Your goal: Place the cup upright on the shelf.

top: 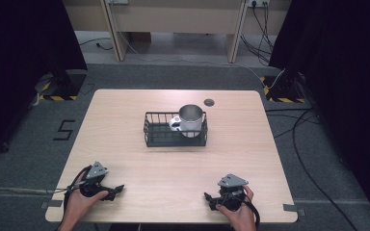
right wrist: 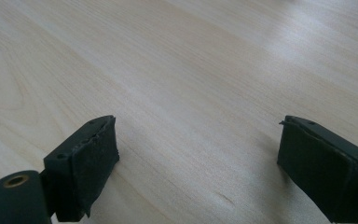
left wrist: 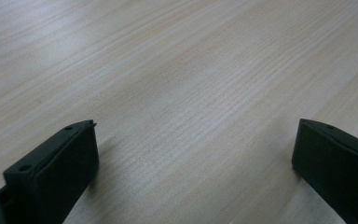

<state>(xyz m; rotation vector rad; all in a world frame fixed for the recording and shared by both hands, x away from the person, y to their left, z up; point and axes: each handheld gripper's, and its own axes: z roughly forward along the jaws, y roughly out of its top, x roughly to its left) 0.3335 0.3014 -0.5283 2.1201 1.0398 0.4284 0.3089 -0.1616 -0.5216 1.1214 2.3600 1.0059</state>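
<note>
Pale wood table point(top: 125, 159) — round grommet point(top: 209, 102) at far edge; floor cables point(top: 313, 159) — right.

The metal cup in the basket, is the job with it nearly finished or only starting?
Hard to tell. The metal cup already sits upright in the right end of the black wire basket. Nothing is in hand: the left gripper and right gripper rest open near the table's front edge, holding nothing. Any further handling of the cup would need a reach forward.

The high view looks forward and down on the whole counter point(top: 125, 144); both gripper views skim its bare wood closely.
</note>
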